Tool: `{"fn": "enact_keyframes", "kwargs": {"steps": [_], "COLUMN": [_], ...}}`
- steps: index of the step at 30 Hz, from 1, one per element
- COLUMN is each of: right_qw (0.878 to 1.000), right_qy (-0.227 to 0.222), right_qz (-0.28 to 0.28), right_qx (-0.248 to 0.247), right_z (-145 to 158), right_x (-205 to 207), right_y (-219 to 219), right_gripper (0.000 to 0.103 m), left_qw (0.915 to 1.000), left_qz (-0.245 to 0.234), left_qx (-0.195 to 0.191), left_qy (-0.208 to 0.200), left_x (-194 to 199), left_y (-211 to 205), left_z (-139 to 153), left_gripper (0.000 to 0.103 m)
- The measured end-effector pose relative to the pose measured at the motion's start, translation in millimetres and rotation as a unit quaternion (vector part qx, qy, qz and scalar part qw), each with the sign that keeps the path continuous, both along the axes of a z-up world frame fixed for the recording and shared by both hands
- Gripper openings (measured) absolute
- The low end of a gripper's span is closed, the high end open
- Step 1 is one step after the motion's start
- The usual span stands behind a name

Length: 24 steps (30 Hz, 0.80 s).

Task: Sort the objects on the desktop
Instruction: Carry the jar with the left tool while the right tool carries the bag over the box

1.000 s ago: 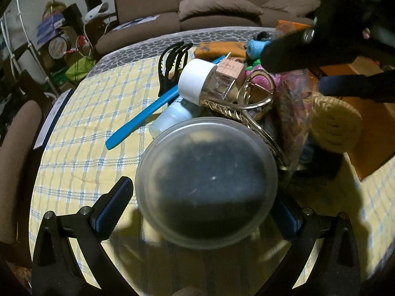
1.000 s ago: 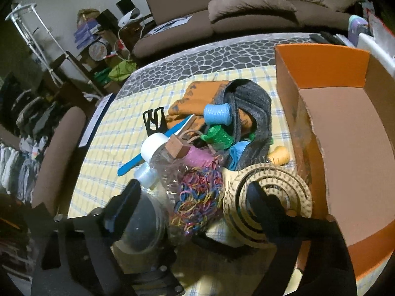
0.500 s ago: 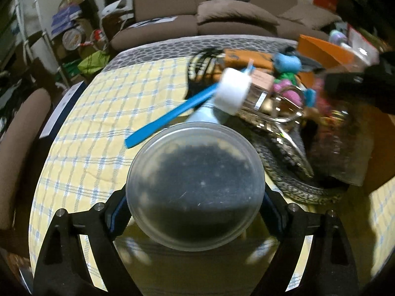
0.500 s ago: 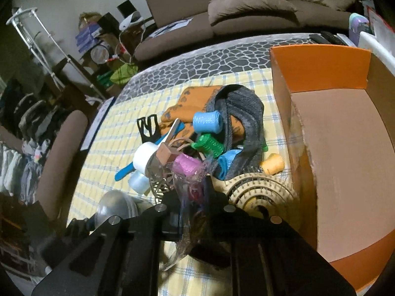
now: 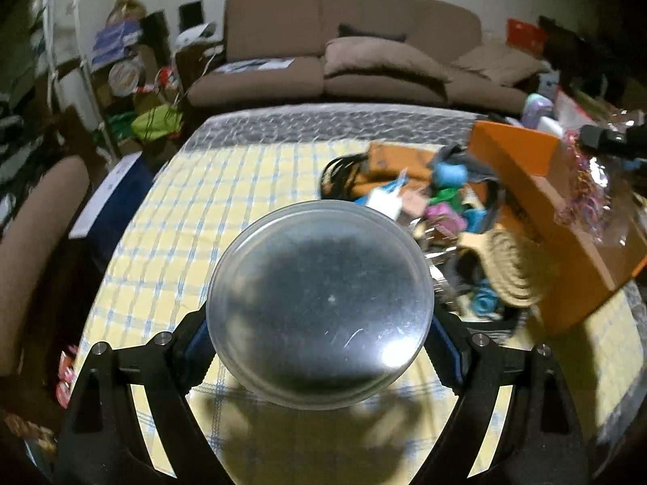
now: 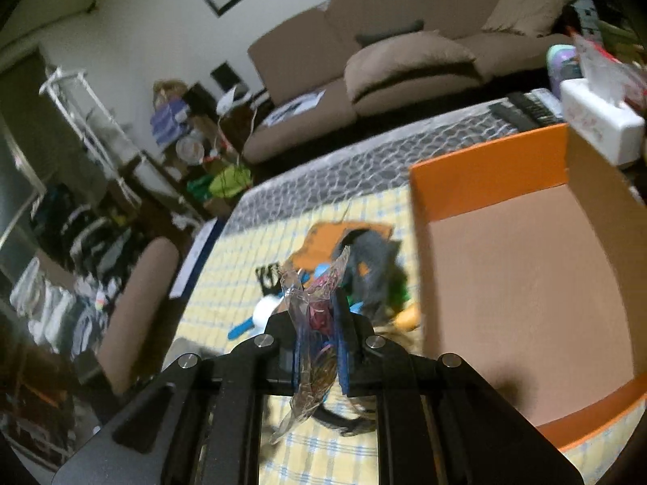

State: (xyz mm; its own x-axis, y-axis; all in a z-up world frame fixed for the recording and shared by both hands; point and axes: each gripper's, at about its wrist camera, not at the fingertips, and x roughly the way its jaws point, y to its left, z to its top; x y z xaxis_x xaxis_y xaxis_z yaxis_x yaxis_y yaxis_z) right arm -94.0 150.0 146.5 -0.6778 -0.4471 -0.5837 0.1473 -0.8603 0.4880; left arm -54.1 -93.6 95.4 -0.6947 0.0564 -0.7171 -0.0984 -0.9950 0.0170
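My left gripper (image 5: 321,335) is shut on a round clear plastic container (image 5: 319,303) and holds it above the yellow checked tablecloth (image 5: 170,242). My right gripper (image 6: 319,347) is shut on a clear plastic bag of coloured rubber bands (image 6: 315,323), lifted above the table; the bag also shows in the left wrist view (image 5: 586,186) over the orange cardboard box (image 5: 566,210). The open box (image 6: 521,291) is to the right of my right gripper. A pile of small objects (image 5: 436,202) lies on the table beside the box.
The pile holds a woven coaster (image 5: 513,270), thread spools (image 5: 449,173), a white-capped bottle (image 6: 265,309), a black comb (image 6: 267,275) and orange cloth (image 6: 323,242). A chair (image 6: 133,311) stands left of the table. A sofa (image 6: 384,81) and tissue box (image 6: 598,121) are behind.
Both grippers have risen. The right gripper closed on the rubber-band bag and lifted it off the pile toward the box. The left gripper carries the container up and back.
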Motion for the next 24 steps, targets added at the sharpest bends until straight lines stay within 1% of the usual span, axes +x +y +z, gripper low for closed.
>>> {"fn": "enact_keyframes", "kwargs": {"steps": [3,5,8,12,16,19,24], "right_qw": [1.0,0.999,0.997,0.995,0.993,0.991,0.988], "right_qy": [0.001,0.0,0.0,-0.007,-0.024,-0.031,-0.039], "right_qz": [-0.028,-0.047,-0.071,-0.096,-0.115,-0.127,-0.148], "right_qx": [-0.008,-0.012,-0.013,-0.003,0.015,0.023,0.023], "right_z": [3,3,4,0,-10,-16,-22], "right_x": [4,8,15,22,25,28,32], "right_y": [28,48,74,100,120,136,160], "right_gripper": [0.012,0.012,0.012,0.012,0.012,0.012,0.013], "left_qw": [0.9994,0.9984,0.9957,0.9907,0.9846,0.9806,0.9754], "left_qz": [-0.03,-0.051,-0.088,-0.132,-0.173,-0.195,-0.22], "left_qx": [-0.003,0.001,0.013,0.014,0.011,0.008,-0.022], "left_qy": [0.019,0.021,0.024,0.029,0.018,0.008,-0.001], "left_x": [7,8,7,4,-3,-11,-17], "left_y": [22,37,72,120,171,208,251], "left_z": [22,34,52,65,62,54,32], "left_gripper": [0.086,0.086,0.086,0.086,0.086,0.086,0.086]}}
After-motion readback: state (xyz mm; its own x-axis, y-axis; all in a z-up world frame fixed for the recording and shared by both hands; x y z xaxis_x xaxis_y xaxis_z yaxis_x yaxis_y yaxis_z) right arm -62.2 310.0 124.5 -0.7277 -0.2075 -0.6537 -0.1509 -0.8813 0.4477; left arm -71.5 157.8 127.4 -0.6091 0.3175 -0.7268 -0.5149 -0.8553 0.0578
